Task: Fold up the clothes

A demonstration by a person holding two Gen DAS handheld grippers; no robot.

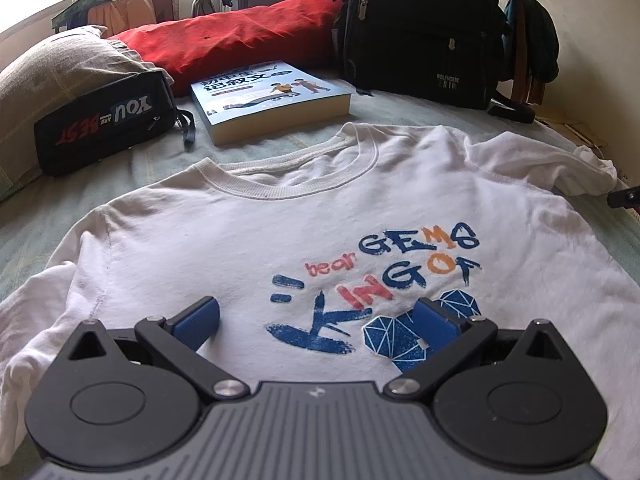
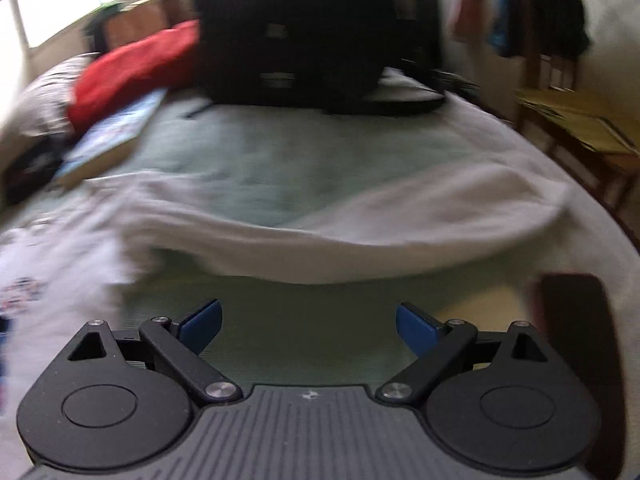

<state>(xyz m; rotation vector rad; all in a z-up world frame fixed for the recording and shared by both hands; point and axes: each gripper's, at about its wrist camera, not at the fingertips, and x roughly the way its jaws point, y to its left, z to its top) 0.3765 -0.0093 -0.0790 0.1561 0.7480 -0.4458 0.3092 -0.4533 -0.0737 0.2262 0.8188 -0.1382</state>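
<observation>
A white T-shirt (image 1: 248, 236) with a blue and orange print lies face up on the pale green bed cover, collar toward the far side. My left gripper (image 1: 316, 320) hovers over the shirt's chest, open, blue pads wide apart with nothing between them. In the blurred right wrist view, the shirt's right sleeve (image 2: 420, 224) stretches across the bed cover just beyond my right gripper (image 2: 308, 326). That gripper is open too, over bare cover, holding nothing. A dark tip of the right gripper (image 1: 624, 198) shows at the left wrist view's right edge, beside the sleeve.
Beyond the collar lie a blue book (image 1: 272, 98) and a black pouch (image 1: 104, 128). A red pillow (image 1: 236, 40) and a black backpack (image 1: 420, 28) stand at the back. The bed's right edge (image 2: 592, 216) drops toward a wooden stand (image 2: 576, 128).
</observation>
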